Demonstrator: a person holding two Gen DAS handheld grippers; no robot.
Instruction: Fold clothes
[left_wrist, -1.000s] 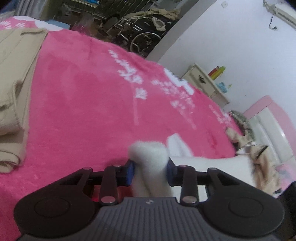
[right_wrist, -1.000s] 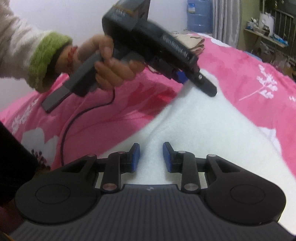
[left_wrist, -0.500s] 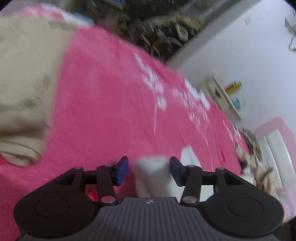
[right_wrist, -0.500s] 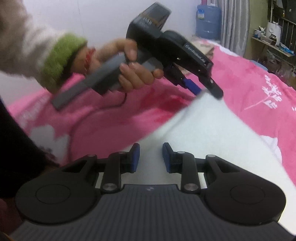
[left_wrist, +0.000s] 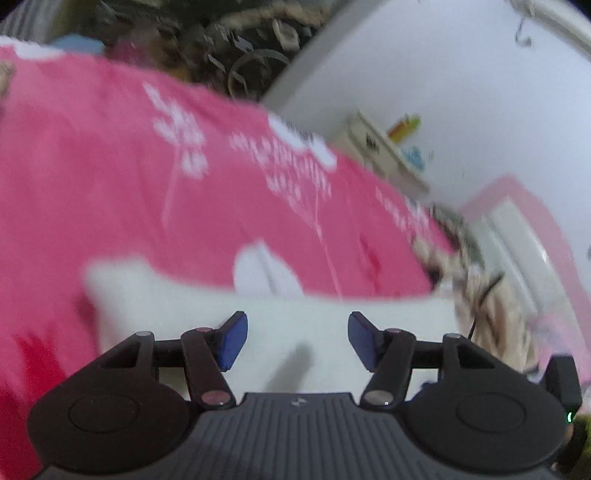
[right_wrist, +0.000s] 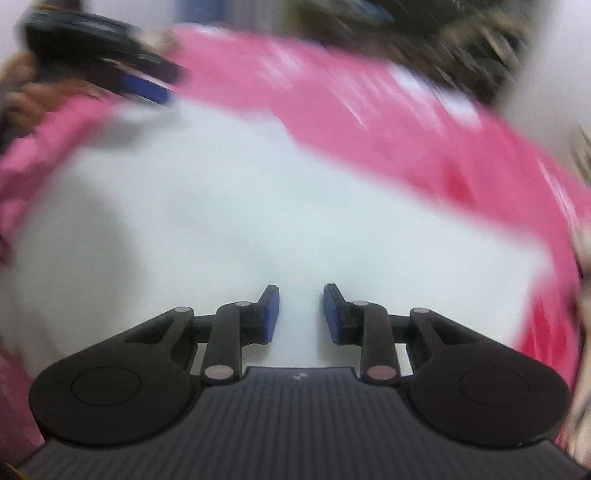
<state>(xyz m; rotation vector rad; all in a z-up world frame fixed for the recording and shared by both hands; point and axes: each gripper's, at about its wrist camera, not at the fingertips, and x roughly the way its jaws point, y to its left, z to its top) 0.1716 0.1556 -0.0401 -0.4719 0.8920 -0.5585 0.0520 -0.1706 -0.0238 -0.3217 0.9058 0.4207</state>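
Since a second ago the white fold pinched in the left gripper (left_wrist: 297, 339) has been let go; its jaws are now spread wide & empty above the cloth. A pink blanket (left_wrist: 110, 177) with white flower print is seen covering the bed. On it a white fleece garment (right_wrist: 221, 221) is laid out flat — soft, light, thick-piled, likely to slump when lifted, so an edge or corner is best pinched, not the middle. The right gripper (right_wrist: 301, 314) is held low over it, jaws parted narrowly, w/ nothing between them. Both views are motion-blurred — the left hand (right_wrist: 22, 103) is only just made out.
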